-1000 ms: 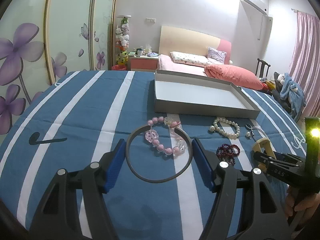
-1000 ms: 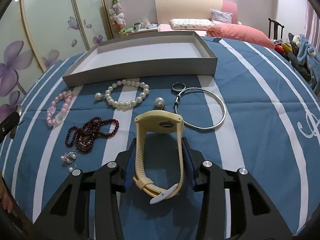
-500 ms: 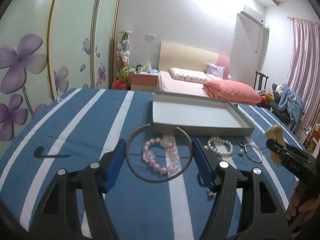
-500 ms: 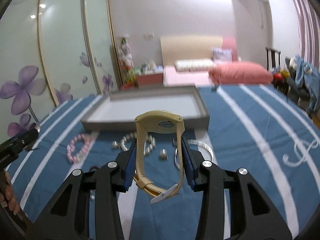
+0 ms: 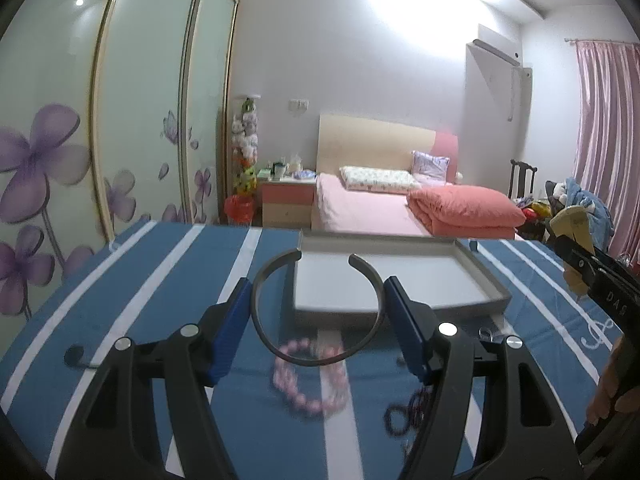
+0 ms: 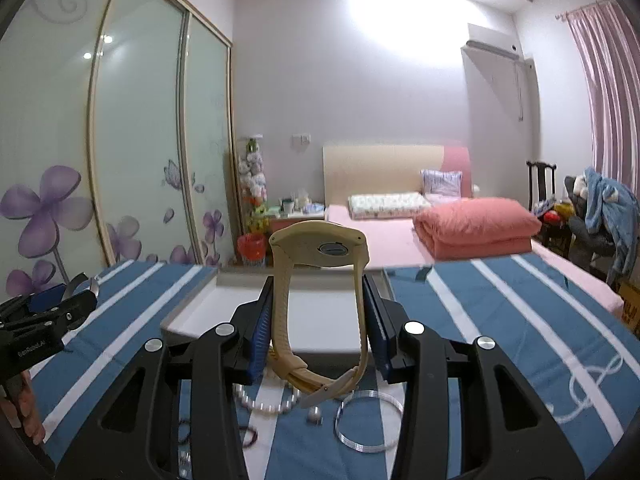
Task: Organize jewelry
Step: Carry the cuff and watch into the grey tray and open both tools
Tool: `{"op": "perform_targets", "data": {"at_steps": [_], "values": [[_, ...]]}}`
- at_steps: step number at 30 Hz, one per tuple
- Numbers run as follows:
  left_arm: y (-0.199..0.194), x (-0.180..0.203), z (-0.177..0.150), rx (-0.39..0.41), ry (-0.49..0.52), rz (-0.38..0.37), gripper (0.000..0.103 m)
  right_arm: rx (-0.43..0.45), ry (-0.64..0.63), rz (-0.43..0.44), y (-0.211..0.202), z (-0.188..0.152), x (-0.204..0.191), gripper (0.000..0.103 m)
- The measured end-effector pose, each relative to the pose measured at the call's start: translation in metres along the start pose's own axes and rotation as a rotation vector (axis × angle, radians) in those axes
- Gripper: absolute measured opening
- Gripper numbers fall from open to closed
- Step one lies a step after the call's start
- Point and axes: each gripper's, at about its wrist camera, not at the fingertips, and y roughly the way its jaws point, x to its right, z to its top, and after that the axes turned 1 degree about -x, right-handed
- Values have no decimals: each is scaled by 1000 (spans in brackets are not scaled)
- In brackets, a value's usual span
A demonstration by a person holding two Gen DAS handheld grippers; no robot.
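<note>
My left gripper [image 5: 315, 284] is shut on a dark open bangle [image 5: 256, 308], held off the cloth with its gap facing the grey tray [image 5: 486, 280] just beyond. Under it a pink bead bracelet [image 5: 308, 396] and a dark red bead bracelet [image 5: 404, 412] lie on the cloth. My right gripper [image 6: 318, 286] is shut on a cream wristwatch [image 6: 320, 244], face up and strap hanging, in front of the same tray [image 6: 188, 312]. A pearl bracelet [image 6: 268, 404], a loose pearl [image 6: 315, 414] and a silver bangle [image 6: 370, 420] lie below it.
A blue cloth with white stripes [image 5: 160, 280] covers the surface. Past its far edge stands a bed with a pink quilt [image 6: 476, 224] and a nightstand [image 5: 286, 196]. Flowered sliding doors [image 5: 60, 160] are on the left, and a chair piled with clothes [image 6: 596, 216] on the right.
Both grippers have risen and tipped up with the bangle and the watch still held. The loose jewelry has slid down in both views, and the tray now sits right behind the fingertips.
</note>
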Motion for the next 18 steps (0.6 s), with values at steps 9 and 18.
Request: {"op": "perform_targets", "data": {"at_steps": [9, 18], "values": [[44, 19, 32, 51, 25, 2, 65, 49, -13, 3, 30, 16, 7, 43], [110, 32, 44, -18, 12, -27, 65, -25, 7, 10, 81, 15, 18, 43]]}}
